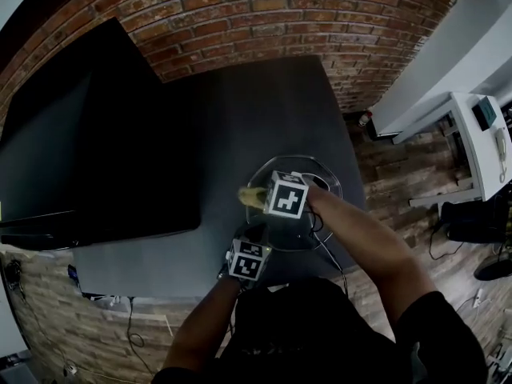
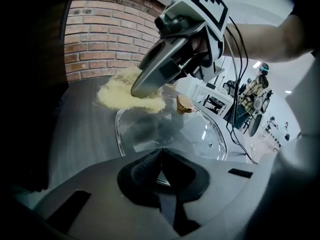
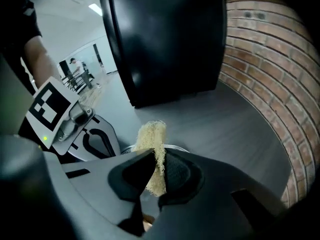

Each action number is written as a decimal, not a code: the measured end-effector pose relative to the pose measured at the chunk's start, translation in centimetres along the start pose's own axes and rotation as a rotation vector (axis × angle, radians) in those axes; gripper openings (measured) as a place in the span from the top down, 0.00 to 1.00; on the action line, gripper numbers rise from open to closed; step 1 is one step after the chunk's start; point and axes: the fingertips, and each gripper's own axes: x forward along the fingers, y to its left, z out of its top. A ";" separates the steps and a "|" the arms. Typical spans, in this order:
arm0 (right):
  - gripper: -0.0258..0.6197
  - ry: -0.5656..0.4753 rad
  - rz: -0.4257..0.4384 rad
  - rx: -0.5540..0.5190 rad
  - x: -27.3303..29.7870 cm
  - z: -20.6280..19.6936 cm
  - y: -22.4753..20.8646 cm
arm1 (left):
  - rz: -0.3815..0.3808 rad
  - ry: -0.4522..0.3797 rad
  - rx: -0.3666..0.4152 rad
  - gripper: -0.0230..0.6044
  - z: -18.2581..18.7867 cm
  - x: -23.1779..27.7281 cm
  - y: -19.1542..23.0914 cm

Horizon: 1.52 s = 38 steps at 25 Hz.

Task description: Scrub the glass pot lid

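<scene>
The round glass pot lid (image 1: 308,184) lies on the dark table (image 1: 240,118), its tan knob (image 2: 184,104) showing in the left gripper view. My left gripper (image 1: 255,235) is at the lid's near rim, and its jaws (image 2: 161,160) are shut on the edge of the glass lid (image 2: 172,131). My right gripper (image 1: 262,197) is above the lid's left side, shut on a yellow fibrous scrub pad (image 1: 250,196). The pad (image 3: 151,144) sticks out from between the right jaws (image 3: 156,166) and rests at the lid's far rim (image 2: 131,93).
A large black screen (image 1: 88,142) stands on the table's left half, close to the pad. A brick wall (image 1: 264,14) runs behind the table. The table's right edge (image 1: 350,146) drops to a wood floor with cables. White furniture (image 1: 480,134) stands at the far right.
</scene>
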 end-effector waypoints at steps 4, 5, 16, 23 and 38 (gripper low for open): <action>0.88 0.059 0.076 -0.097 2.8 0.6 2.4 | -0.021 0.028 -0.002 0.91 -0.1 0.1 -0.2; 0.88 0.072 0.094 -0.112 3.4 0.5 2.9 | -0.028 0.041 -0.006 0.91 -0.2 0.1 -0.2; 0.88 0.193 0.130 -0.195 6.8 -0.9 4.1 | -0.054 0.058 -0.021 0.91 -0.3 0.1 0.2; 0.88 0.202 0.052 -0.032 6.5 -1.0 0.7 | -0.055 0.062 -0.035 0.91 -0.4 0.2 0.0; 0.88 0.115 -0.107 0.334 3.8 -4.2 -8.2 | -0.042 0.051 -0.051 0.91 0.0 0.2 0.4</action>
